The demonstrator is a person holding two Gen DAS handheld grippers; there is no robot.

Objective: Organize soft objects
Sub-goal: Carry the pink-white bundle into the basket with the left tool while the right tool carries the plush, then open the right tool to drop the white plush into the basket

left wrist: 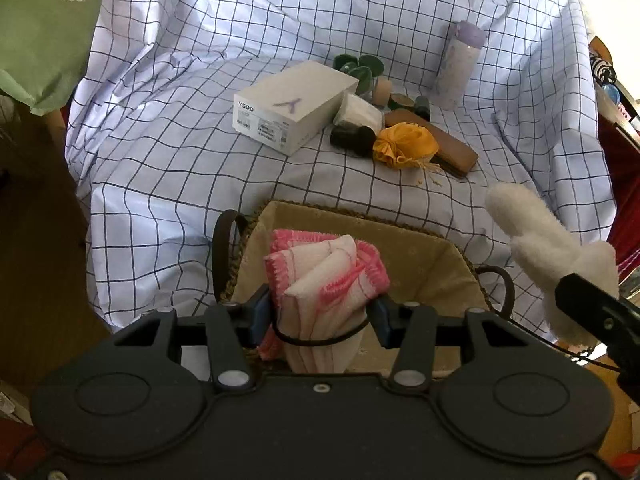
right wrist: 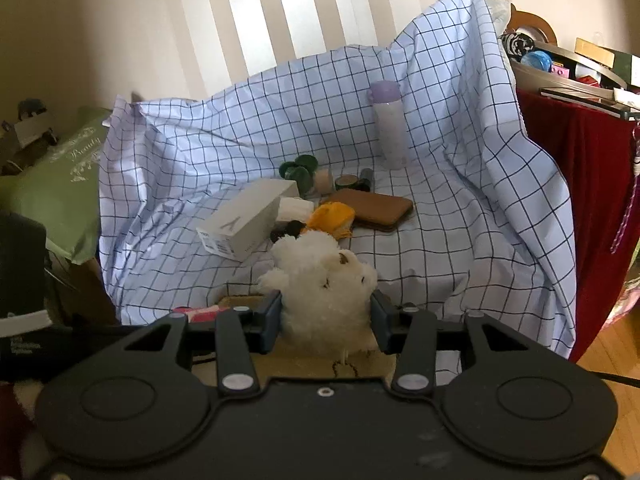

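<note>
Left fingers (left wrist: 262, 312) pinched on a pink-and-white cloth (left wrist: 324, 276), held just above the open basket (left wrist: 420, 240); right fingers (right wrist: 273, 316) clamped on a white plush (right wrist: 324, 284), also near the basket, its rim just visible below the toy in the right view; seen from the left view, plush (left wrist: 556, 248) off to the right of the basket, not yet over it; likely step: dropping soft things into the basket, cloth first; next move calls for lowering the cloth inside the lining and letting go, then bringing the plush across and over the rim; yellow pouch (left wrist: 404, 146) lying farther back on the checked sheet (left wrist: 160, 168), probably the remaining soft item; hard things around it: white box (left wrist: 292, 106), brown case (left wrist: 452, 148), tall bottle (left wrist: 460, 64), small jars and a green plant, all well apart from the basket; nothing between grippers and basket, only the two handles to avoid
</note>
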